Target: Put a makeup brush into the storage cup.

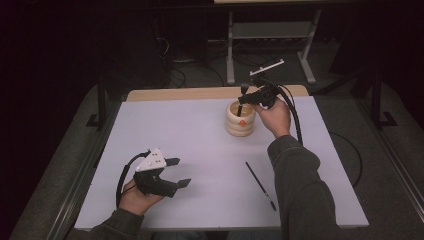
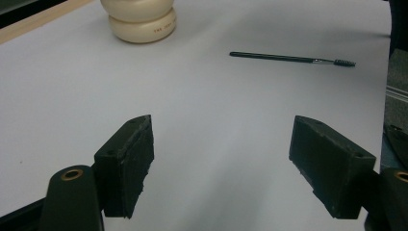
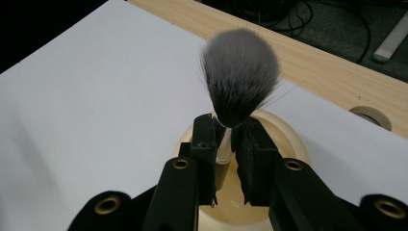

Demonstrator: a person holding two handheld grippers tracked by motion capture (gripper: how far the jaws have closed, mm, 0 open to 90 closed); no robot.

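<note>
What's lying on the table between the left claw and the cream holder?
Nothing: in the high view the white table is bare between the left claw and the cream holder. The thin brush lies off to the side.

The cream, ribbed holder [image 1: 240, 119] at the far middle looks smooth and faintly glossy, like glazed ceramic. The grey-tipped soft-bristled brush [image 3: 239, 89] looks fluffy. The thin black spoolie wand [image 2: 288, 58] is satin plastic. The white table cover [image 1: 200, 150] is matt; wood edges it.
</note>
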